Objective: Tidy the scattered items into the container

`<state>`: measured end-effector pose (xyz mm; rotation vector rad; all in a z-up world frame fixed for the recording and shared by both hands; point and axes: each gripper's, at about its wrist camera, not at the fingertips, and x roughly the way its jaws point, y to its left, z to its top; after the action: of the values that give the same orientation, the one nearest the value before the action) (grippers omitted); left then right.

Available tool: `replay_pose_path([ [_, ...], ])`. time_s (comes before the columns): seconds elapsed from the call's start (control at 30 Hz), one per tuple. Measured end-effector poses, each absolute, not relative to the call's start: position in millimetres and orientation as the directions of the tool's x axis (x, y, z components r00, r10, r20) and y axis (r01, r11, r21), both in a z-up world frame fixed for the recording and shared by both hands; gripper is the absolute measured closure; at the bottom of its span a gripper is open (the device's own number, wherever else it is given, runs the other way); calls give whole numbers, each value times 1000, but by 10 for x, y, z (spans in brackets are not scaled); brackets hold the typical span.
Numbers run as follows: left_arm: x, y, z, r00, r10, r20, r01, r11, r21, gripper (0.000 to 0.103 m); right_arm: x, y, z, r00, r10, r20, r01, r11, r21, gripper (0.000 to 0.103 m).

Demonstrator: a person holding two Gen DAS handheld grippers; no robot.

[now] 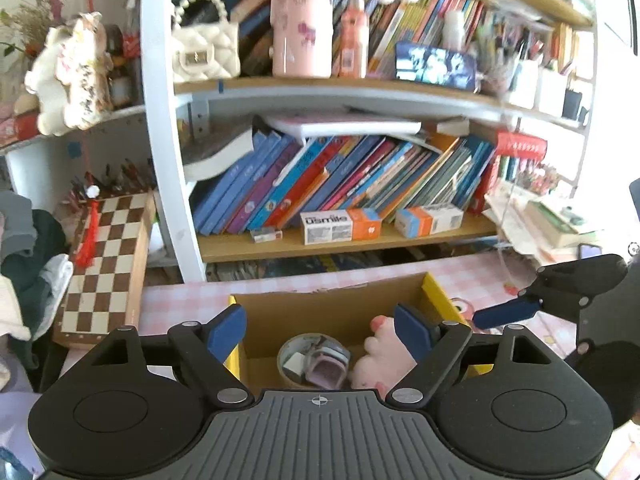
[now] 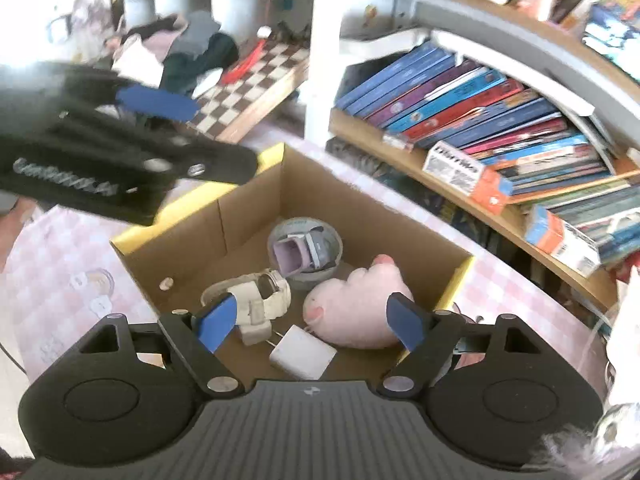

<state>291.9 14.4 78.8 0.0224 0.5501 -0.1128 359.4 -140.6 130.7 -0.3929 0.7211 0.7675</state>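
Both the left gripper [image 1: 320, 330] and right gripper [image 2: 310, 322] are hovering spread and empty over the cardboard box [image 2: 256, 204], its 4 items lying inside, apparently tidied.

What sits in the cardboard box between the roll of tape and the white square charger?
In the right wrist view, a white wristwatch lies between the grey roll of tape and the white square charger, on the brown cardboard box floor.

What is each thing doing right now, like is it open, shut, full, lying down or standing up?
cardboard box: open on top, holding four things.
tape roll: lying flat in the box.
pink plush toy: lying in the box.
white watch: lying in the box.
white charger: lying flat in the box.
left gripper: open, empty.
right gripper: open, empty.
books: leaning on the shelf.
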Motion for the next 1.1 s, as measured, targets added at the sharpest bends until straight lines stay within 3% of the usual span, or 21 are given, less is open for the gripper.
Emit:
replay_pose_path([
  [0.37, 1926, 230, 904, 891, -76, -447, 79, 997, -13, 6, 2776, -1630, 1544, 632, 497, -595, -634, 773, -27, 21],
  [0.67, 1175, 291, 896, 919, -24, -394, 9, 999, -41, 3, 1895, -1890, 1571, 769, 428, -475, -494, 869, -16, 16],
  [0.93, 761, 116, 633, 911, -4, -413, -11, 999, -34, 3, 1221, -2044, 1362, 833, 327, -446, -401, 913, -80, 9],
  [1.1, 603, 38, 452, 892, 6, -452, -20, 999, -25, 3, 983, -2112, 1172, 830, 289, -476, -375, 923, -92, 9],
])
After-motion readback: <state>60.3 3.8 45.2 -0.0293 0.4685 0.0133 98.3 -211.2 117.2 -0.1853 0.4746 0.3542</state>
